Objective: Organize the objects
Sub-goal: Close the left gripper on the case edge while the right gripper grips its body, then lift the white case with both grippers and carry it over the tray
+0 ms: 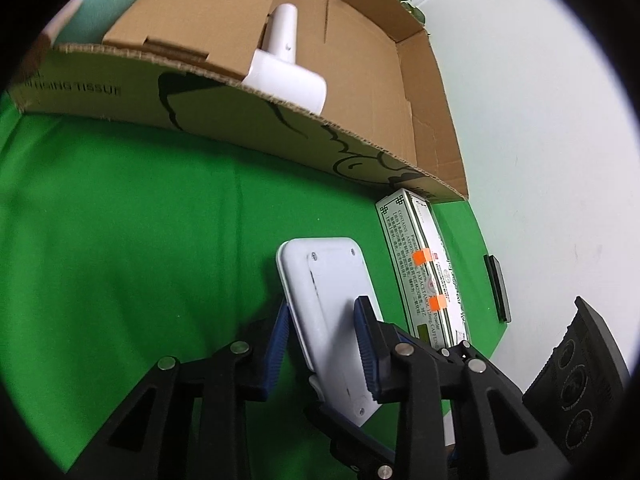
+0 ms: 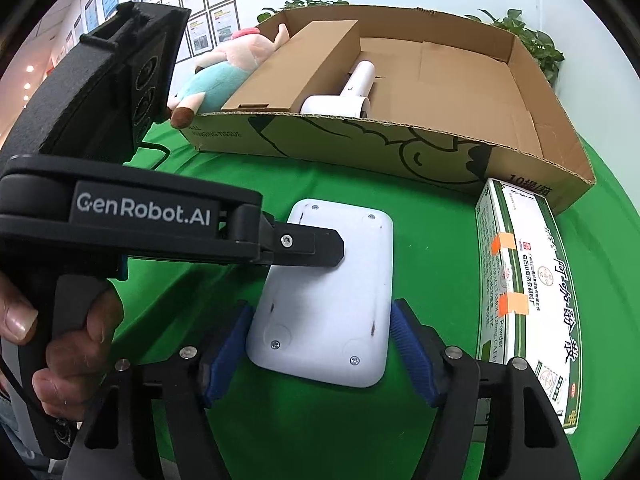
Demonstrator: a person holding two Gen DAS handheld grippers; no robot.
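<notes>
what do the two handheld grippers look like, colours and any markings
Both are matte black plastic with triangular cut-out linkages, silver pivot pins and blue ribbed finger pads. The left gripper shows white "GenRobot.AI" lettering on its side in the right wrist view. No sleeve shows.

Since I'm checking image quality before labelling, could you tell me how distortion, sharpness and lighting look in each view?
Left wrist view: strong fisheye bending of the cardboard box, black corner vignette, box rim softly blurred, wall washed out. Right wrist view: same curvature; white device sharp and evenly lit, screws visible.
</notes>
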